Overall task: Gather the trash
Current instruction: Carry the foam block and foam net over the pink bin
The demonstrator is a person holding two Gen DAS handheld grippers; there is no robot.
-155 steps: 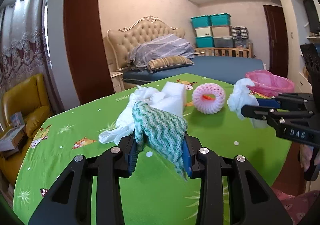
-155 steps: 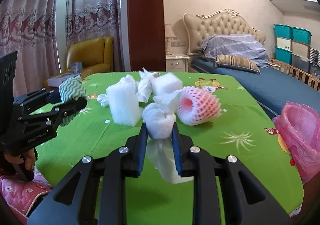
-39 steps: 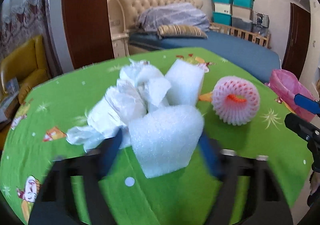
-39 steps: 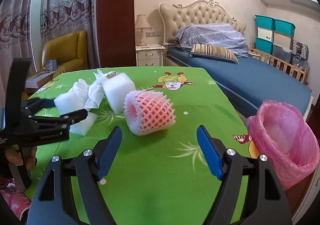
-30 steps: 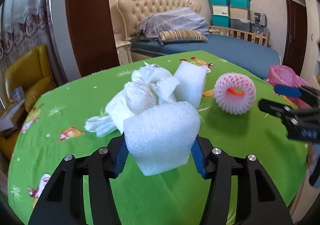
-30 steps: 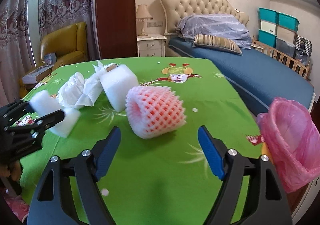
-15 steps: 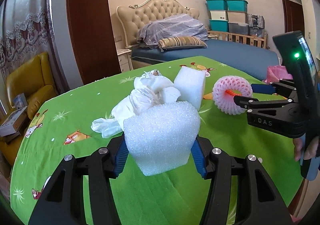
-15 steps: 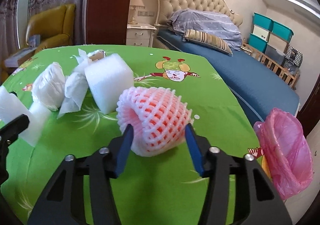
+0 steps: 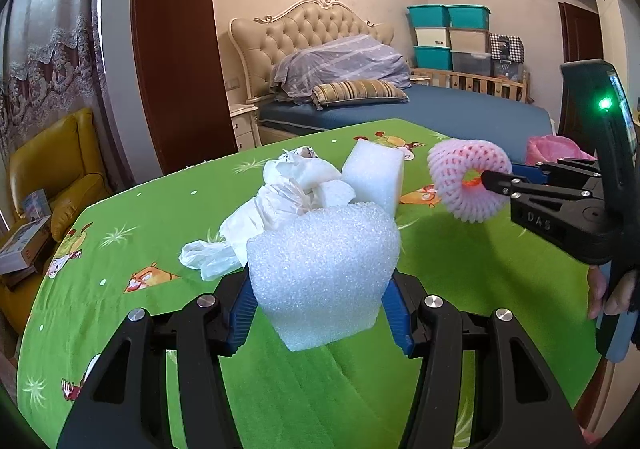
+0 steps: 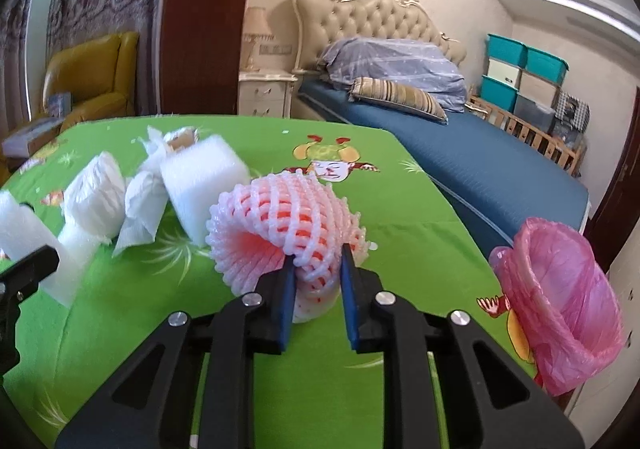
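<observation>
With both claws loaded, the collecting step looks to be at the carry stage rather than the picking stage. The left gripper (image 9: 318, 313) is clamped on a white foam block (image 9: 322, 273), held clear above the green tablecloth (image 9: 120, 309), its blue pads pressing into the block's two sides. The right gripper (image 10: 316, 281) is closed on the lower edge of a pink foam fruit net (image 10: 286, 227), which bulges ahead of the fingertips; in the left view the net appears lifted off the cloth. Left on the table are a second foam block (image 10: 202, 185) and a heap of crumpled white tissue (image 9: 286, 193) just beside it, the two seemingly touching. A pink trash bag (image 10: 560, 299) sits at the table's right edge, mouth open toward the camera. The next move probably calls for swinging the right claw over that mouth and releasing the net inside, then bringing the foam block across; both pieces are light and springy, so they may bounce off the rim.
</observation>
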